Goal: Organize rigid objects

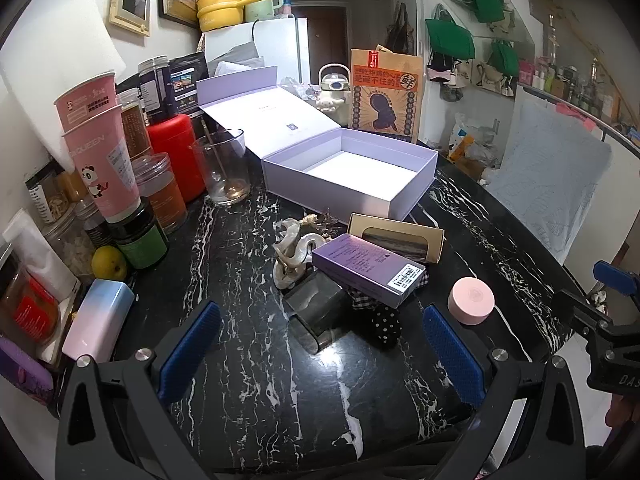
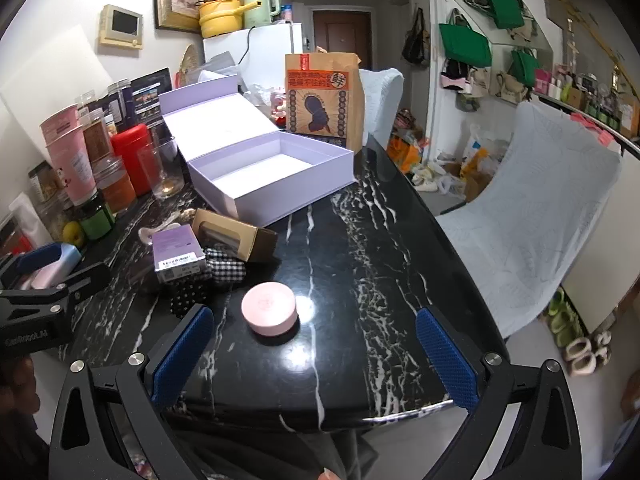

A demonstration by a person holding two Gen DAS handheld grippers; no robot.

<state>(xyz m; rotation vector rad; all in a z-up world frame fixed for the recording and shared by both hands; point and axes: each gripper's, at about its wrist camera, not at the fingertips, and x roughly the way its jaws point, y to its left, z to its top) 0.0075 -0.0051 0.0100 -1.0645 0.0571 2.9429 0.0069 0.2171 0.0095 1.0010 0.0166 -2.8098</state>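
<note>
The lilac gift box (image 1: 348, 172) stands open and holds nothing, its lid folded back flat behind it, so as far as you can judge the organizing has not started: every loose piece is still out on the black marble desk (image 2: 360, 240).

Nearest your right claw (image 2: 312, 356) is the round pink tin (image 2: 270, 314), just ahead of the left pad and a little inside the gap. That claw is spread wide and empty, so the tin looks like the easiest first pick. The gift box lies well beyond it, ahead and to the left.

Your left claw (image 1: 320, 356) is also wide open with nothing in it. Straight ahead of it sits the small heap: a purple carton with a barcode (image 1: 368, 270) lying tilted over a dark glassy block (image 1: 316, 312) and some checked and dotted cloth (image 1: 384, 320). Behind the carton is a kraft window box (image 1: 396, 238), and left of it a pale twisted shell-like ornament (image 1: 294, 248). The pink tin shows just beyond this claw's right pad.

What is left, then, is all of it: tin, purple carton, kraft box and likely the block each need carrying forward into the gift box. The carton rests unevenly, so expect it to slide if nudged.

Off to the far left, the cups, jars and red canister (image 1: 176, 156) crowd the wall and look like no part of this job.
</note>
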